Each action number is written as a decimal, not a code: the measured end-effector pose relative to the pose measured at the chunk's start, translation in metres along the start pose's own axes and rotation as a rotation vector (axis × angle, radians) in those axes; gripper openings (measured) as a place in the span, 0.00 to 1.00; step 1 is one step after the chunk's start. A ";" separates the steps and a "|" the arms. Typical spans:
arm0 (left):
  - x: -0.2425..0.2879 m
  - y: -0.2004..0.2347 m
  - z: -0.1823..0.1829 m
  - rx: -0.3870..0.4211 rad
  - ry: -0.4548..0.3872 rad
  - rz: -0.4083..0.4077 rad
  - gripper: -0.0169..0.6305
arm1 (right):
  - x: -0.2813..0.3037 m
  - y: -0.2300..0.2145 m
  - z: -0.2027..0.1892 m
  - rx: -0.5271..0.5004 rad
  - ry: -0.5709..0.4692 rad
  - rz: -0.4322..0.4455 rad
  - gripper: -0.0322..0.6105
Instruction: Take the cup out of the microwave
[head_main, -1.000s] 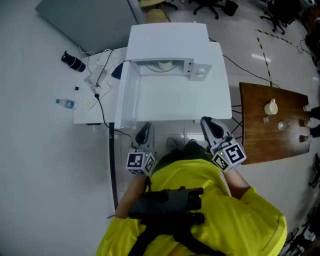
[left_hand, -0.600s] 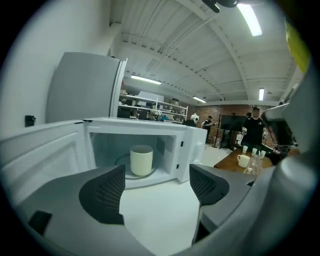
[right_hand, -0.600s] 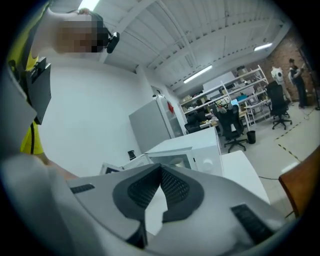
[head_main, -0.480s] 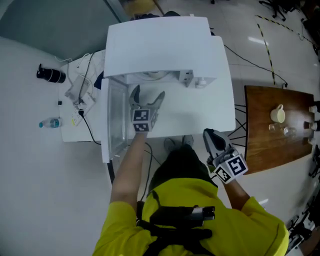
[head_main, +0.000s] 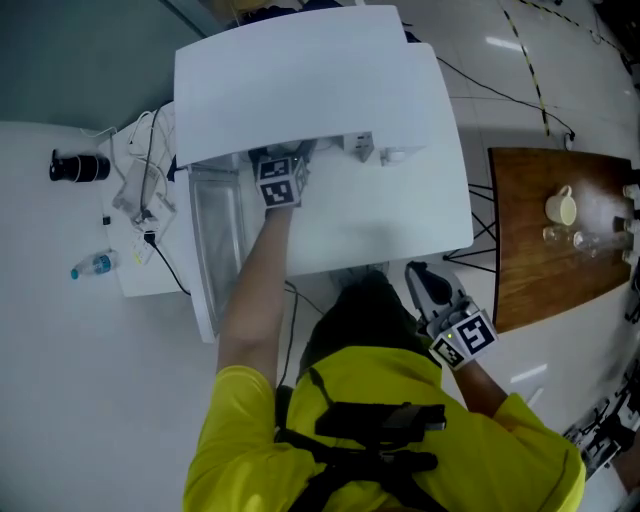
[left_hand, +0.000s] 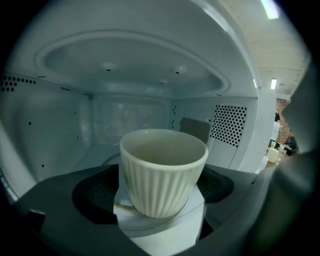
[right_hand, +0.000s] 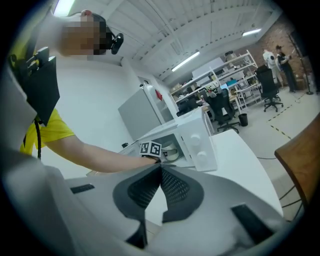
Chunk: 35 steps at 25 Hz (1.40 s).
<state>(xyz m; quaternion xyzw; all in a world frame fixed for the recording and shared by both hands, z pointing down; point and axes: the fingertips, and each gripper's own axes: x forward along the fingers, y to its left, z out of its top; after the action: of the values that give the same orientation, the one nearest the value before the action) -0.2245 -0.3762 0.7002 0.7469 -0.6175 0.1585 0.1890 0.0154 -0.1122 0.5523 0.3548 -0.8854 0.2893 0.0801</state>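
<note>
Left arm (head_main: 252, 290) has stretched into the microwave (head_main: 300, 80); left claw (head_main: 281, 166), jaws opening wide, flanks the cup (left_hand: 162, 172).

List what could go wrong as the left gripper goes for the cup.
The jaws of the left gripper are opening with the cup between them, not yet gripped. A push further in could tip it or shove it back.
The cup is ribbed and narrows downward, so pads closing low on it might slip.
</note>
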 end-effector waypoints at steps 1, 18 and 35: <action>0.003 0.000 0.001 0.002 0.000 -0.005 0.75 | -0.001 -0.002 0.003 0.002 -0.007 -0.010 0.06; -0.098 -0.031 -0.030 -0.028 -0.090 -0.020 0.70 | 0.005 0.001 -0.003 0.007 -0.006 -0.026 0.06; -0.148 -0.071 -0.148 -0.032 0.002 -0.022 0.70 | 0.014 0.016 -0.021 -0.001 0.041 -0.023 0.06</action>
<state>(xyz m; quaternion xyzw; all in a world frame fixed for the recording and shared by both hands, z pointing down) -0.1833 -0.1662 0.7544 0.7505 -0.6114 0.1472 0.2031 -0.0070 -0.0994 0.5673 0.3590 -0.8797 0.2949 0.1017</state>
